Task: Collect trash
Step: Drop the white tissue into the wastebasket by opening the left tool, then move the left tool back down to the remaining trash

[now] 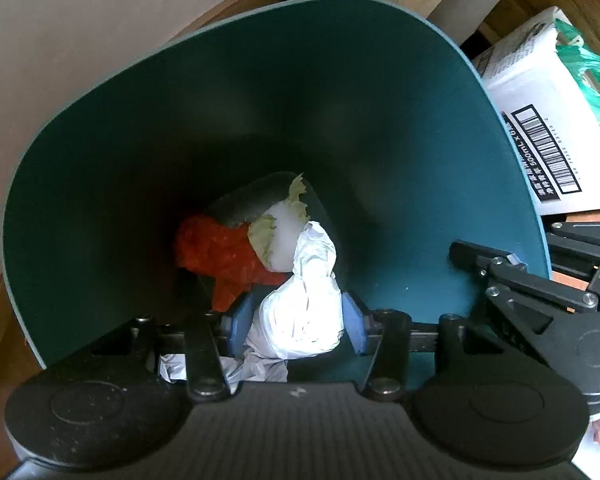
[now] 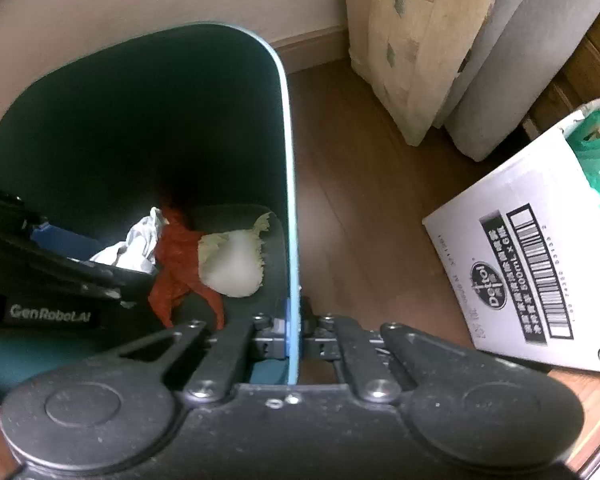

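The left tool [image 1: 296,314] is gripping a crumpled white wad [image 1: 300,308] inside the teal bin [image 1: 260,92], red scrap [image 1: 220,252] lying at ten o'clock. The right tool [image 2: 294,338] is clamping the bin's rim; a white box [image 2: 512,248] is sitting at three o'clock.

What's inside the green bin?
In the bin: red wrapper, cabbage piece, and white paper gripped by the left gripper. Anything beneath them is hidden.

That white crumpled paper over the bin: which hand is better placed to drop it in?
Left. Its tongs already hold the white crumpled paper inside the teal bin, above the red wrapper. The right tongs are clamped on the bin's rim, steadying it.
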`<state>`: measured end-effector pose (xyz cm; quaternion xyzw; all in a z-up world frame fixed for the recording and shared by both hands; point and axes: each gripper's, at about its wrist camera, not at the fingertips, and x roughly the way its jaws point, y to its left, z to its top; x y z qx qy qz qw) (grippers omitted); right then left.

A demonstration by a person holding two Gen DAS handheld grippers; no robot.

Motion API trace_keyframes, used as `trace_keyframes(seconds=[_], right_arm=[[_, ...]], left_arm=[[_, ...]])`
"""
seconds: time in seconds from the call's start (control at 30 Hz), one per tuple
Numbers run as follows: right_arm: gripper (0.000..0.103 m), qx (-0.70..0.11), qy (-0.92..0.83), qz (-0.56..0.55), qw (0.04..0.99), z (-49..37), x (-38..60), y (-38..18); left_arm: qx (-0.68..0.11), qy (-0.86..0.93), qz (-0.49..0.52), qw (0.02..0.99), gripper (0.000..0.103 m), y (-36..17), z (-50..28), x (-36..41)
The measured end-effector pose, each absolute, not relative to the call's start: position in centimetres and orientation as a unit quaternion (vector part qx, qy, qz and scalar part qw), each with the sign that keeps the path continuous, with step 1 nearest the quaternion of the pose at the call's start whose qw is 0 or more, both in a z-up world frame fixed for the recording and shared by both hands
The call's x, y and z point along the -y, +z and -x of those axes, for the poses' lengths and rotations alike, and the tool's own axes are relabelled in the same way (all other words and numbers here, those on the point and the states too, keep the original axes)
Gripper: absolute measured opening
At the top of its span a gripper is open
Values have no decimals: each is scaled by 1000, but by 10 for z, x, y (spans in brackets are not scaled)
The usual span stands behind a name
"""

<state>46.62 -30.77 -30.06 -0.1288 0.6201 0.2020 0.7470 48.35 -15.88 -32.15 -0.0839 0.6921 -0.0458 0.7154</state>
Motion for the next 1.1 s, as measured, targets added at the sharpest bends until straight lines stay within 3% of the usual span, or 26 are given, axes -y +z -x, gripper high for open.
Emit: trace_keyframes(seconds=[0.1, 0.27, 0.6, 0.67, 0.9, 0.97, 1.1], right_arm=[[3, -624, 197, 120, 747, -468, 310, -302], [5, -622, 202, 119, 747, -468, 309, -300], [15, -604, 221, 133, 754, -467, 305, -296], [17, -601, 224, 141, 754, -466, 304, -296], [39, -592, 233, 151, 756, -463, 300, -296], [57, -588, 242, 149, 757, -462, 299, -294], [61, -584, 246, 157, 757, -462, 297, -291]], left_arm=[[-690, -45, 93, 716, 49, -320, -483, 157], [-678, -53, 91, 728, 61, -310, -478, 159], [-648, -84, 94, 751, 62, -267, -451, 144], [-640, -82, 104, 757, 71, -257, -440, 133], [-618, -62, 144, 771, 74, -231, -400, 84], [-612, -53, 138, 777, 74, -223, -391, 74], [-606, -26, 126, 785, 74, -217, -378, 54]])
